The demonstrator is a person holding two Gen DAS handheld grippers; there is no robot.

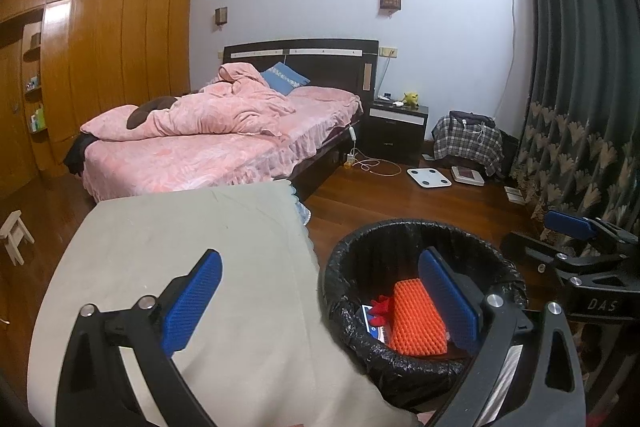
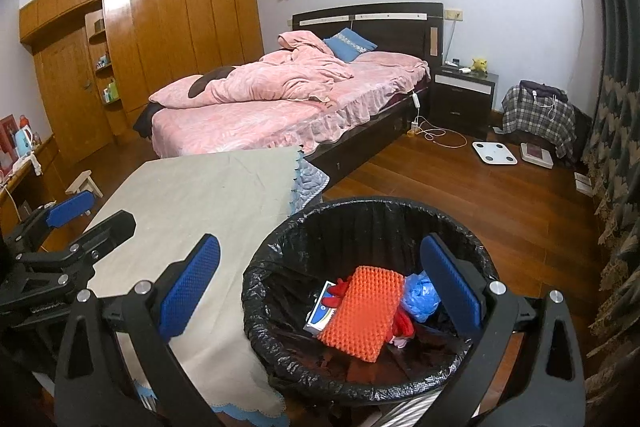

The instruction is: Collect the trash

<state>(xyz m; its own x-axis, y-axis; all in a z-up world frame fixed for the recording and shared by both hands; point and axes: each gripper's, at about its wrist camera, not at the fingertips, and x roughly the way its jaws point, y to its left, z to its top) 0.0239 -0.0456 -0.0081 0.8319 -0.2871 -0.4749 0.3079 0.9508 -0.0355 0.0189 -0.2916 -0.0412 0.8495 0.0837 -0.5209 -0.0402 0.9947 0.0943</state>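
Both grippers are spread wide with nothing in them: left gripper [image 1: 320, 303] straddles table [image 1: 180, 247] and bin [image 2: 288, 251], right gripper [image 2: 320, 291] hangs over the bin. Trash is in the bin: orange sponge [image 2: 364, 311], small box [image 2: 320, 315], blue bag [image 2: 420, 297].

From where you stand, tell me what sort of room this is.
A lived-in bedroom, most likely in a home. A bed with rumpled pink bedding stands against the far wall, a dark nightstand sits beside it, and a wooden wardrobe lines the left wall. A lined trash bin stands on the wood floor.
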